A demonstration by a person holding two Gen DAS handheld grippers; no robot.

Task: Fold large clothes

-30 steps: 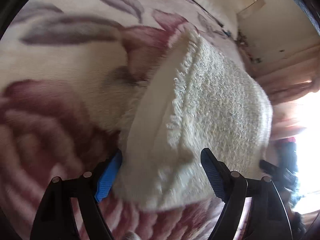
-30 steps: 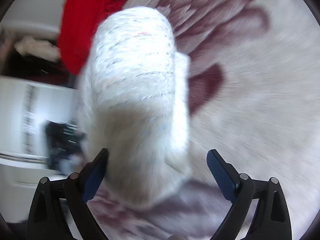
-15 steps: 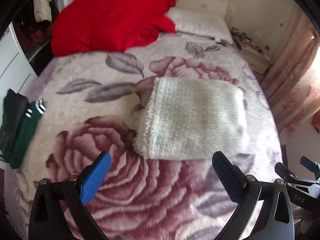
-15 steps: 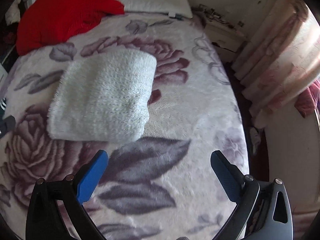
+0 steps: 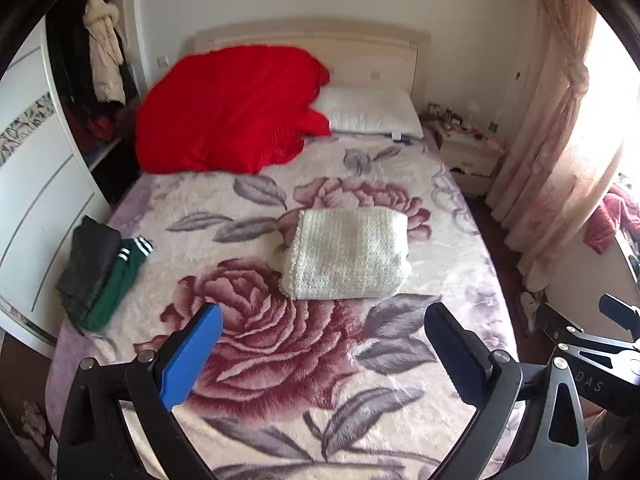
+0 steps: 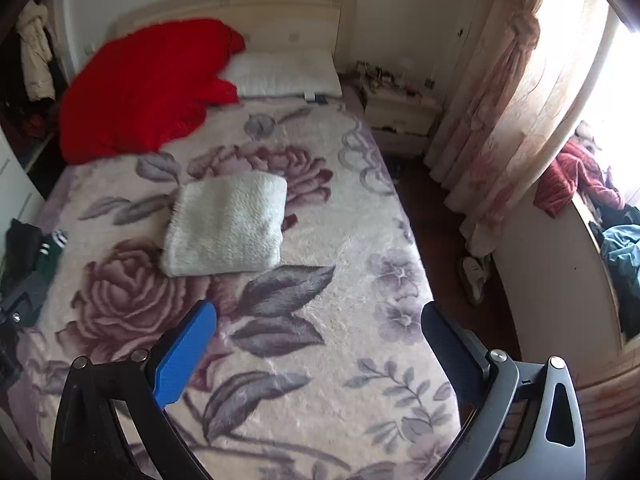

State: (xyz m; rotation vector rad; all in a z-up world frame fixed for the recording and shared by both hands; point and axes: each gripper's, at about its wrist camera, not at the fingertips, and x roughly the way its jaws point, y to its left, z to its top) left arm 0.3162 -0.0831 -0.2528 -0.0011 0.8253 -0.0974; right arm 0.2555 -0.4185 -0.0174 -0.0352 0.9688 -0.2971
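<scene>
Both grippers have pulled back from folded white garment.

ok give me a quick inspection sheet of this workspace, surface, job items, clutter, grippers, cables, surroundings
Surface: bed under a plush rose-print blanket.
Job's things: white fluffy garment folded into a thick rectangle mid-bed; dark and green folded clothes at the bed's left edge.
Clutter: red quilt bunched by the headboard, white pillow beside it.
Grippers: left gripper and right gripper both open, holding nothing, above the foot of the bed.
Cables: nothing seen.
Surroundings: open wardrobe on the left, nightstand with small items, tied curtain at the bright window.
</scene>
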